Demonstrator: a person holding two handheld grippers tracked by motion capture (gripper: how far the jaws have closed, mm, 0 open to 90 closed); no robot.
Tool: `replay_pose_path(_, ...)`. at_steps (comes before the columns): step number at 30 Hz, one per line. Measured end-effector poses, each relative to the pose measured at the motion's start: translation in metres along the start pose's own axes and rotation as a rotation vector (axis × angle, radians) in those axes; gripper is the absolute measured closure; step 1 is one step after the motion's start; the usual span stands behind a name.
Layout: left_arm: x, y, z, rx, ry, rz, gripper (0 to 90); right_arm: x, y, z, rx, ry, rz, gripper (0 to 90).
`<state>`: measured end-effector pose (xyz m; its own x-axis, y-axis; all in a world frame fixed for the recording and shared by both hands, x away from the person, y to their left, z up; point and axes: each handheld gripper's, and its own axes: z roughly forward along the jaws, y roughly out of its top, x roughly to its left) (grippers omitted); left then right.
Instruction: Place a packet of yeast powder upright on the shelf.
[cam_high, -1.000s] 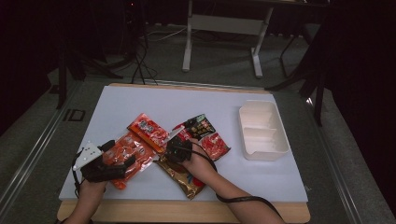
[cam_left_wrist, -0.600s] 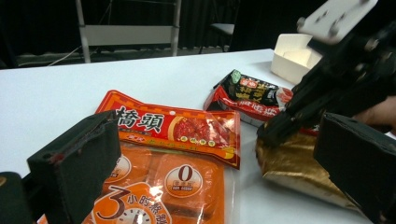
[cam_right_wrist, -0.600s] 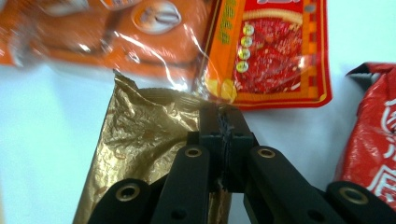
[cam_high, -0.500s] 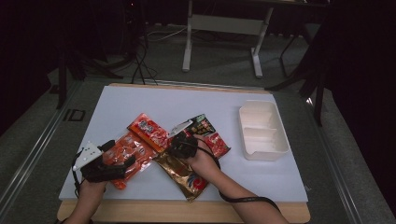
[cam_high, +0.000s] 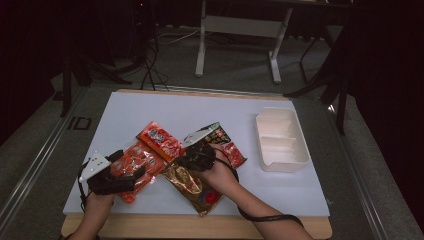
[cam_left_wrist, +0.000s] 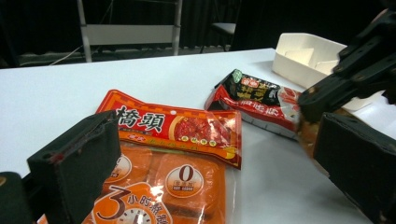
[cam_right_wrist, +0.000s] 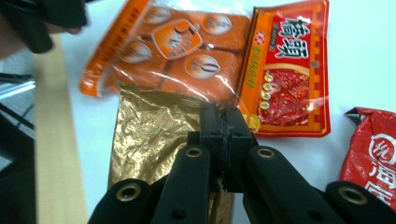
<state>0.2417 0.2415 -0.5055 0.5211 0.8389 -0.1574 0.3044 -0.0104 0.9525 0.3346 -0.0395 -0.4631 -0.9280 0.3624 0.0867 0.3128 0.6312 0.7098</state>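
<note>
The right tongs (cam_right_wrist: 223, 135) are pinching the top edge of a gold foil packet (cam_right_wrist: 144, 140), their jaws having just been closing on it, and the packet is lying near the tabletop's (cam_high: 200, 107) front edge. The left tongs (cam_left_wrist: 210, 186) are hanging spread over an orange packet (cam_left_wrist: 163, 186) printed "3" and "0". Beside it, a red packet (cam_left_wrist: 187, 128) is showing "橋頭", and a red-and-black pouch (cam_left_wrist: 261, 100) is lying near a white tray (cam_left_wrist: 303, 56).

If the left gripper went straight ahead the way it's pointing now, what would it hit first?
Probably the red packet: it lies straight ahead between the open jaws of the left gripper, just beyond the orange packet under them. Depth is hard to judge.
</note>
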Motion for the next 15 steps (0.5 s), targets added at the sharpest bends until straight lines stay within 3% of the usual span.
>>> replay_pose_path(15, -0.001, -0.001, 0.002, 0.012, -0.004, 0.004, 1.0, 0.018, 0.004, -0.042, -0.095, 0.045, -0.021, 89.9)
